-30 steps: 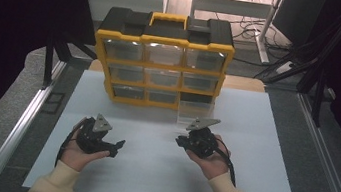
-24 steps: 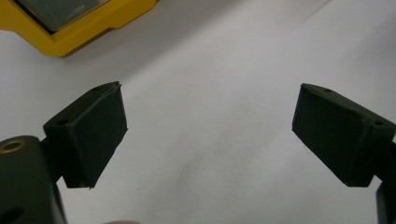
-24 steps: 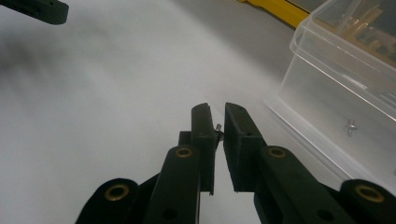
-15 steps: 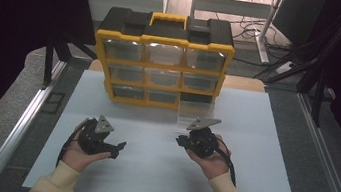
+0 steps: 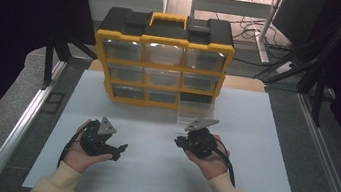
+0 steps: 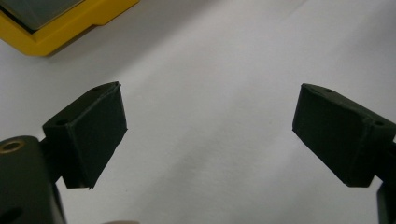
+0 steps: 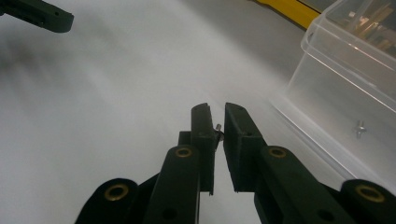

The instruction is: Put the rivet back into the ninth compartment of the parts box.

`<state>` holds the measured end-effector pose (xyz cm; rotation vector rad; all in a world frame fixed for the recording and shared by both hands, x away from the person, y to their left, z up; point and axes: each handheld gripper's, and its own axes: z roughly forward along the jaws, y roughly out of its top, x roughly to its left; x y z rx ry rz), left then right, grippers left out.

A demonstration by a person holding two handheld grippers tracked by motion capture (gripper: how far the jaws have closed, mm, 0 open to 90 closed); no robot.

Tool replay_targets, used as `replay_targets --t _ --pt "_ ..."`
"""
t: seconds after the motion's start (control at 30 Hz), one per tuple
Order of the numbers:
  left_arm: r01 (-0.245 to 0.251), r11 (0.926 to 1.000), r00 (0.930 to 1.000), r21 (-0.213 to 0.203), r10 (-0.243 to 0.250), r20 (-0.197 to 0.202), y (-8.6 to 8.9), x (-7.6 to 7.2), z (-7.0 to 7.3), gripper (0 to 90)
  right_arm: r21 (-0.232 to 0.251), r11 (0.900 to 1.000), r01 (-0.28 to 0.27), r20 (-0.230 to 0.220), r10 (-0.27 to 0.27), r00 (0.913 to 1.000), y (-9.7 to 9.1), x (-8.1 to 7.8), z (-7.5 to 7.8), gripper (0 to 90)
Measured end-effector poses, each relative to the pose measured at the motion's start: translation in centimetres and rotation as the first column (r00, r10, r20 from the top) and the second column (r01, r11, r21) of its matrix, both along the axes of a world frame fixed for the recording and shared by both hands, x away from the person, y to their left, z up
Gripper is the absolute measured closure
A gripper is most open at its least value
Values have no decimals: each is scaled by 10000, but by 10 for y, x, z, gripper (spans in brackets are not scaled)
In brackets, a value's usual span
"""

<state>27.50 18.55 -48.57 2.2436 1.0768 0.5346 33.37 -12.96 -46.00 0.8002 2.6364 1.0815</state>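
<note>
Right gripper (image 5: 191, 140) in the high view sits at about 5 o'clock from the organiser (image 5: 162, 59), held in the person's right hand (image 5: 210, 157); whether its jaws are spread or pressed together cannot be told from here. Left gripper (image 5: 118, 150) is at about 7 o'clock from the organiser, in the left hand (image 5: 81, 146), well apart from the right one. Organiser: yellow frame, black top with a yellow handle, nine drawer slots in three rows of three; eight hold clear drawers, the bottom right slot is dark. One clear drawer (image 5: 196, 111) stands out on the white table (image 5: 256, 189), just in front of that slot at 12 o'clock from the right gripper.

Left gripper view: jaws spread wide, only bare table between the two black pads (image 6: 91, 133); a yellow organiser corner sits at 11 o'clock.

Right gripper view: jaws almost pressed together, pinching one tiny metal screw (image 7: 218, 130), silvery, its end poking out at the gap. The clear drawer is at 2 o'clock, just beside the gripper, with one small silvery part (image 7: 358, 128) seen through its wall. One jaw of the left gripper shows at 10 o'clock.
</note>
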Motion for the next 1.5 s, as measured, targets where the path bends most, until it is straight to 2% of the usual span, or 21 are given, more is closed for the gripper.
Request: replay_targets --t 0.73,0.93,1.5 --pt "97 9999 9998 122 -95 -155 -2 0 -3 101 -51 10000 -24 11 24 10000 1 -1 -1 825" --pt "202 9996 9997 187 -199 -168 -4 0 -3 96 -177 9997 -175 7 175 9998 5 -2 -3 824" --pt "231 9994 9995 244 -225 -229 -4 0 -4 95 -77 9999 -103 17 103 9999 3 -2 -1 825"
